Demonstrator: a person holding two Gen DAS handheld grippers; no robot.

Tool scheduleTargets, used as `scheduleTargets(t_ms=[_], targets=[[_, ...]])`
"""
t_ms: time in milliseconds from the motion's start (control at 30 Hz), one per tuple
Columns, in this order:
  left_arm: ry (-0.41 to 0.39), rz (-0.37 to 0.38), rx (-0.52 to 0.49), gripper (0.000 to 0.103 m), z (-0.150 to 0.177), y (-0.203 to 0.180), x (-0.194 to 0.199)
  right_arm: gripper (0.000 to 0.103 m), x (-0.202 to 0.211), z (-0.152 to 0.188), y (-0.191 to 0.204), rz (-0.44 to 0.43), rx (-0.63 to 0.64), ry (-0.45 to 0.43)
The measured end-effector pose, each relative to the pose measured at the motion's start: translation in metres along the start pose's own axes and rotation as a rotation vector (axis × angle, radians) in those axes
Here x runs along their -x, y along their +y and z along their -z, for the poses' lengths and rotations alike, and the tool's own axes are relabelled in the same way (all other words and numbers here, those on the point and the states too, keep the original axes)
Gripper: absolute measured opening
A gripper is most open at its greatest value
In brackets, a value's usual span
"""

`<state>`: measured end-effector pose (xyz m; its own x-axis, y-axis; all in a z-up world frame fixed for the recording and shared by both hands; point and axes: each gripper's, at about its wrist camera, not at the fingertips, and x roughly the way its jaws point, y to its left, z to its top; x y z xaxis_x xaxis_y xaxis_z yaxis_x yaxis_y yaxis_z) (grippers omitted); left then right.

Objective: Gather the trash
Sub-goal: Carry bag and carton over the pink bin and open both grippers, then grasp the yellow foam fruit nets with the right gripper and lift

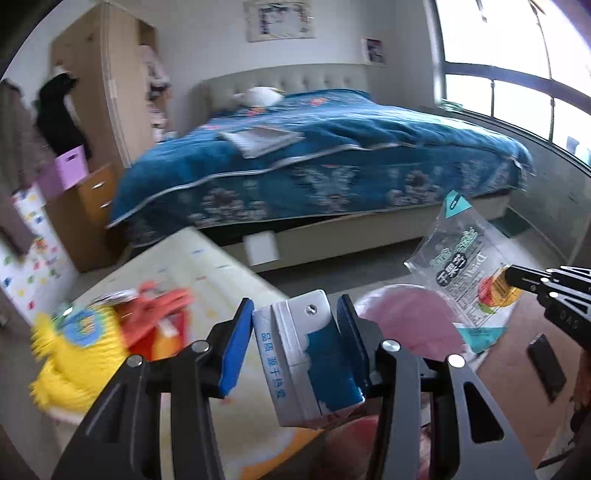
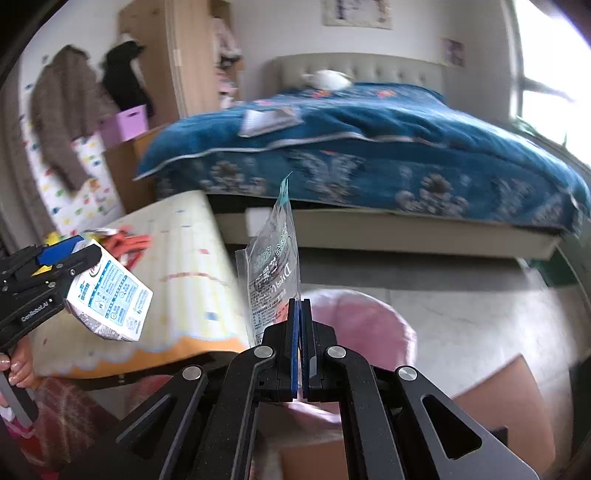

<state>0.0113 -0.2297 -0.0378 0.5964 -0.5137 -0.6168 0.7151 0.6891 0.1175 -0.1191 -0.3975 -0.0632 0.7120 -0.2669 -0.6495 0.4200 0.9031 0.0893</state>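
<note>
above the round pink bin [image 2: 369,325], left gripper [image 1: 295,347] clamps a blue-white milk carton [image 1: 310,365], right gripper [image 2: 300,314] pinches a clear snack pouch [image 2: 271,273]; neither dropped yet.

Two grippers are in view, the left gripper [image 1: 295,339] with one milk carton [image 1: 310,362] between its blue pads and the right gripper [image 2: 300,332] clamped on one clear snack bag [image 2: 271,266]. The room has one bed [image 1: 332,166] under one blue quilt, with one white pillow [image 1: 258,96] and one folded grey cloth [image 1: 258,139] on it, and one wardrobe [image 1: 107,74] with two pictures [image 1: 280,18] on the wall. On the floor are one pale play mat [image 1: 192,266], one pink round bin [image 2: 362,321], one yellow toy [image 1: 70,365], and two lilac boxes [image 1: 72,170] by the wardrobe.
</note>
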Motion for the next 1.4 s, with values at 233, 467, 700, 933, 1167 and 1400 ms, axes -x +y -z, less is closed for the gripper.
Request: scheduleTargets(t_ms=[233, 467, 700, 933, 1167, 1400], targets=[[0.0, 0.106, -0.078, 0.045, -0.027, -0.065, -0.041, 0.001, -0.017, 0.004, -0.048, 0.124, -0.06, 0.022], [0.03, 0.166, -0.098, 0.046, -0.039, -0.102, -0.088, 0.002, -0.054, 0.011, -0.079, 0.177, -0.1, 0.102], [0.026, 0.154, -0.065, 0.075, -0.043, -0.106, -0.103, 0.044, -0.079, 0.016, -0.084, 0.178, -0.115, 0.142], [0.03, 0.061, 0.024, 0.076, -0.031, -0.062, -0.079, 0.047, -0.056, 0.016, -0.08, 0.122, -0.159, 0.074], [0.023, -0.061, 0.124, 0.079, -0.002, -0.001, -0.026, 0.048, -0.024, 0.003, -0.043, -0.024, -0.133, 0.012], [0.025, -0.167, 0.255, 0.081, 0.036, 0.065, 0.031, 0.05, 0.002, -0.011, 0.029, -0.151, -0.023, -0.044]])
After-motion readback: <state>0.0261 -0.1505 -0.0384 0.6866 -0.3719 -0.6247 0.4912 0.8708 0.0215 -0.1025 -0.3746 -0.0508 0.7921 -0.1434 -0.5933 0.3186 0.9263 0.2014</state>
